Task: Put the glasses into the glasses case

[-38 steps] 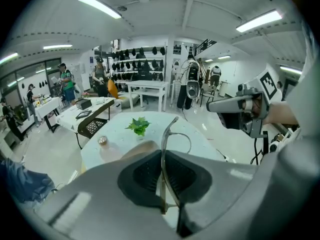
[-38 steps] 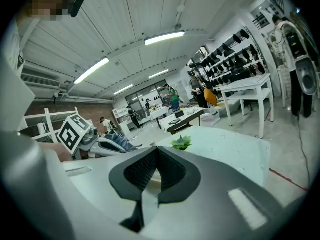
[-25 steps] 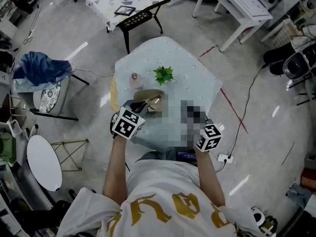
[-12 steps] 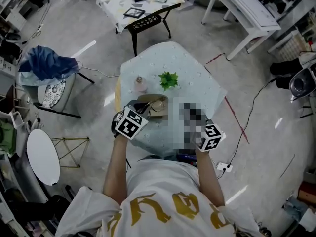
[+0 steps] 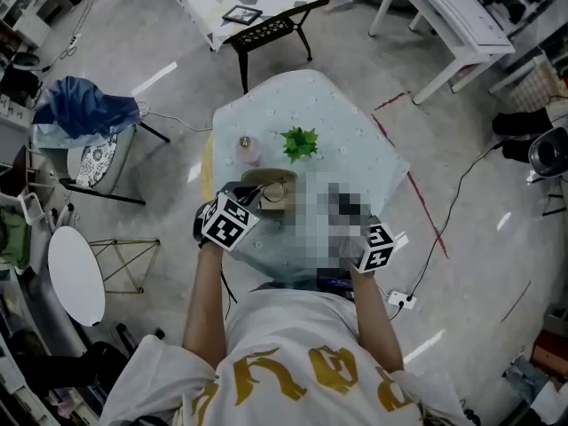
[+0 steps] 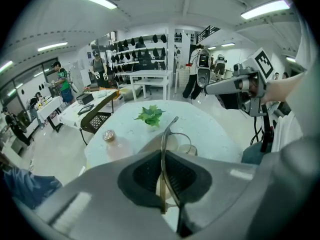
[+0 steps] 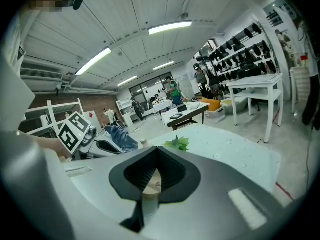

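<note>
My left gripper (image 6: pixel 164 151) is shut on a thin metal temple of the glasses (image 6: pixel 172 134), whose wire frame sticks out ahead of the jaws. In the head view the left gripper (image 5: pixel 251 195) holds them just over the tan glasses case (image 5: pixel 266 185), which lies open on the near left of the round table (image 5: pixel 355 140). The case (image 6: pixel 150 146) shows right beneath the glasses. My right gripper (image 7: pixel 157 154) is shut; a tan patch shows through the gap behind its tips. In the head view the right gripper (image 5: pixel 355 227) is partly under a mosaic patch, to the right of the case.
A small green plant (image 5: pixel 300 142) and a pink bottle (image 5: pixel 244 147) stand beyond the case. A black metal table (image 5: pixel 257 25) stands further off, a chair with blue cloth (image 5: pixel 80 122) to the left, and white tables (image 5: pixel 444 16) at the back right. Cables cross the floor.
The left gripper stays over the case with the glasses in it. Only the head view has shifted a little; the right gripper has hardly moved.
</note>
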Demonstrator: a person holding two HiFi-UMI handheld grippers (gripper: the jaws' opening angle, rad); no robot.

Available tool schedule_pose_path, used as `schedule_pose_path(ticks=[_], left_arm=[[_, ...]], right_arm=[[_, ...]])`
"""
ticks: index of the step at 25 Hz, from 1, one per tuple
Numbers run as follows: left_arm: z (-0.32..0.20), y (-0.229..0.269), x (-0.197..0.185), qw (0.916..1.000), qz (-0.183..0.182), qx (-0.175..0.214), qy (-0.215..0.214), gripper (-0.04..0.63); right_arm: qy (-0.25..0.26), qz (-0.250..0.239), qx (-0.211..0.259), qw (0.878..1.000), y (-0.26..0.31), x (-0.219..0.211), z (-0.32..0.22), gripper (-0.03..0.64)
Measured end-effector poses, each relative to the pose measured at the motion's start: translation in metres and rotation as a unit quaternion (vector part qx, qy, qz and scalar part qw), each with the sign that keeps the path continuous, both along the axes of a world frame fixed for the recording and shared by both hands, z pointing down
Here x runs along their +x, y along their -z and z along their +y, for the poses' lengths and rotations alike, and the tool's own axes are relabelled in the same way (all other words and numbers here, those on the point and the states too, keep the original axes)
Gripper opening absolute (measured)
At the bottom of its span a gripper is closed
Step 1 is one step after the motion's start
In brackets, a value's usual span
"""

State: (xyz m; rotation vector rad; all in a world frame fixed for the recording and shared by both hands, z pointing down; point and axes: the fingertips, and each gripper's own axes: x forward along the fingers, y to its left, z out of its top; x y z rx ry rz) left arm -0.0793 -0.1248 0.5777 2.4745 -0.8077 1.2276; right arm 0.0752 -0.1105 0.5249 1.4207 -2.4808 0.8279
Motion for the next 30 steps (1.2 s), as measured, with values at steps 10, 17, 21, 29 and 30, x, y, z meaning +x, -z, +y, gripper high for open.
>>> schedule_pose_path(ticks=[10,17,21,29,30], left_arm=[[-0.007,-0.017,-0.002,0.9990,-0.036,-0.014,-0.022,0.015],[-0.011,-0.028,0.006,0.9977,-0.047,-0.021,-0.044,0.015],[-0.013,-0.032,0.010,0.9972,-0.045,-0.026,-0.053,0.015],[-0.015,-0.049,0.019,0.9939,-0.062,-0.040,-0.083,0.015],[-0.015,-0.051,0.020,0.9933,-0.064,-0.042,-0.087,0.015]], right_arm=[[0.004,-0.001,-0.025,1.000,-0.020,0.007,-0.007,0.025],[0.001,-0.006,-0.034,0.999,-0.028,0.013,-0.016,0.025],[0.001,-0.012,-0.037,0.999,-0.029,0.015,-0.022,0.025],[-0.010,0.000,-0.048,0.999,-0.040,0.029,-0.028,0.025],[-0.013,0.000,-0.049,0.999,-0.041,0.031,-0.029,0.025]])
